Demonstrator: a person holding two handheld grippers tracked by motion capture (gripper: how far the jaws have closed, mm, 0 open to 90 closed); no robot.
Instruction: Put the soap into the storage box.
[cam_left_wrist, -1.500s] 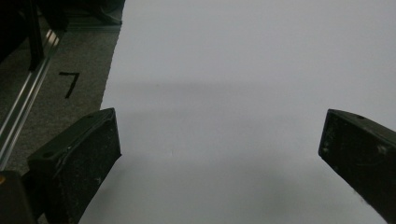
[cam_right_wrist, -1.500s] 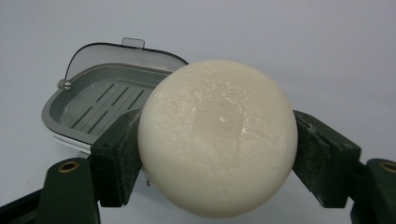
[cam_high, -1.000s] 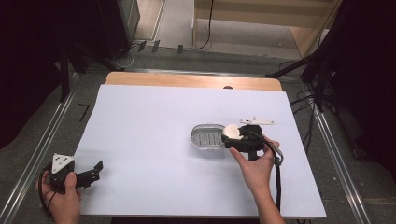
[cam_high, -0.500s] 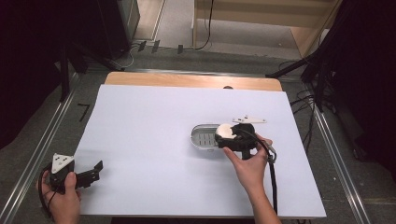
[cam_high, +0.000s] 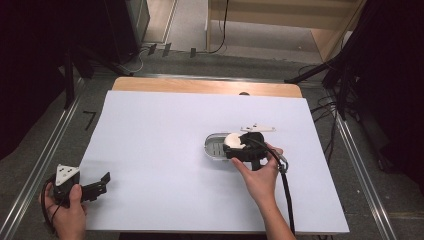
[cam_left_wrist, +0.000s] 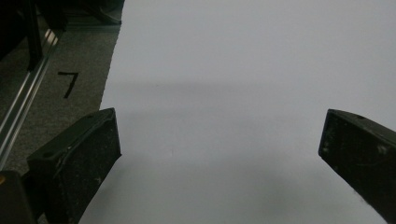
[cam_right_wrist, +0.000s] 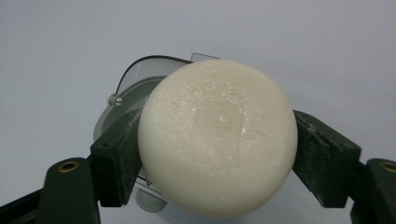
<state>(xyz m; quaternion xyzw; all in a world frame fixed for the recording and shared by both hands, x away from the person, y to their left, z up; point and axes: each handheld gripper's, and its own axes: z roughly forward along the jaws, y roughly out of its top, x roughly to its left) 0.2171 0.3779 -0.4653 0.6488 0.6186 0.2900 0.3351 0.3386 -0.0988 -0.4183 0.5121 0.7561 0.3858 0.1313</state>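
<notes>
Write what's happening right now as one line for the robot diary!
right gripper: shut on soap bar | soap: above soap dish | left gripper: open, over table

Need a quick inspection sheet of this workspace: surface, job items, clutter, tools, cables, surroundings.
Surface: white table top, wooden strip along its far edge.
Job's things: round white soap bar over the clear soap dish.
Clutter: nothing seen.
Tools: right tool shut on the soap bar; left tool open, nothing between its jaws, at the table's near left corner.
Cables: black cable trails from the right tool along the forearm.
Surroundings: grey floor, metal rails, dark stands.
</notes>
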